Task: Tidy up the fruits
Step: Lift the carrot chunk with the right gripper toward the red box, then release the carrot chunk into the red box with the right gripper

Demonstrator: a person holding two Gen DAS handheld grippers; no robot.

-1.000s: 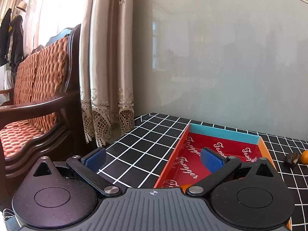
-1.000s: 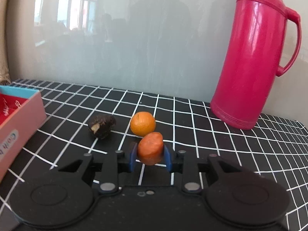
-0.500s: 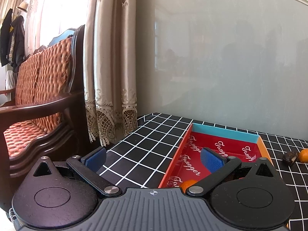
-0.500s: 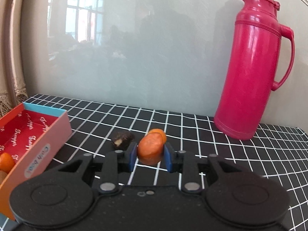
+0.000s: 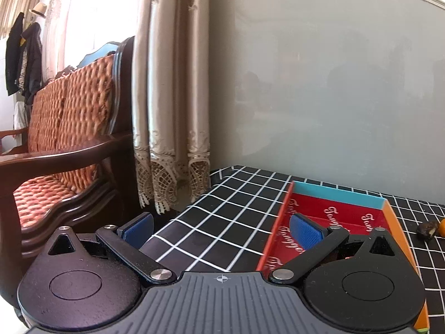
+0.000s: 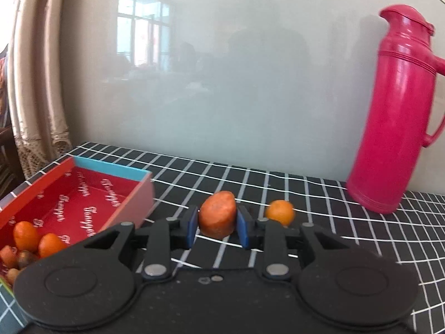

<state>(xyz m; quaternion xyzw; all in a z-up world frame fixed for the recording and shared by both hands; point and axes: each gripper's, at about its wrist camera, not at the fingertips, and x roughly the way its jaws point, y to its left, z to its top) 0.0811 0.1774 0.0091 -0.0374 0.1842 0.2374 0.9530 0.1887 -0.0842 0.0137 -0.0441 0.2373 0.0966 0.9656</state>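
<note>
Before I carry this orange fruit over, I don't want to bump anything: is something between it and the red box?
Nothing visible: the fruit in the right gripper has only bare tablecloth before the box.

My left wrist camera sits low over the checked tablecloth (image 5: 228,222), facing the wall and curtain (image 5: 172,97) with the red box (image 5: 339,214) close at right. My right wrist camera faces the same wall from further right, near the pink flask (image 6: 395,111). Both 2 views share the box (image 6: 83,194) and the round orange fruit (image 6: 279,212).
</note>
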